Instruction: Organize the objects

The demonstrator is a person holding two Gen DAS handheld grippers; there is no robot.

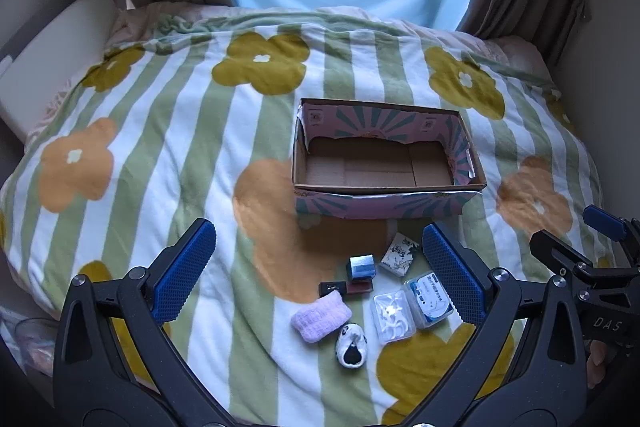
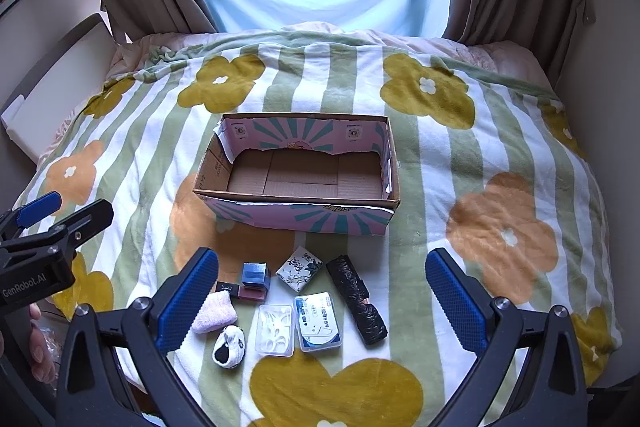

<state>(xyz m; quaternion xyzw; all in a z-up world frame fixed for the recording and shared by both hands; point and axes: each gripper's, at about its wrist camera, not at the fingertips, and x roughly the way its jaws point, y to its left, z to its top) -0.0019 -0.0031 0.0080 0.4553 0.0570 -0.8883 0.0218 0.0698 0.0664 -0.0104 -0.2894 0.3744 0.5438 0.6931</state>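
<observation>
Flowered blanket point(image 2: 480, 163), bare-bottomed cardboard box point(image 2: 296, 213), both tools point(image 1: 316, 267) point(image 2: 322, 291) released, grasping nothing

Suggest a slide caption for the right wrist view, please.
Open right tool above small items before an empty cardboard box on a floral blanket.

Bed point(image 2: 460, 163) with striped floral blanket, items on top.
1 open cardboard box point(image 2: 298, 213); near it: 1 black roll point(image 2: 356, 299), 2 clear plastic cases point(image 2: 318, 321), 1 tissue pack point(image 2: 300, 269), 1 blue block point(image 2: 254, 275), 1 pink cloth point(image 2: 214, 315), 1 black-and-white sock point(image 2: 229, 346).
</observation>
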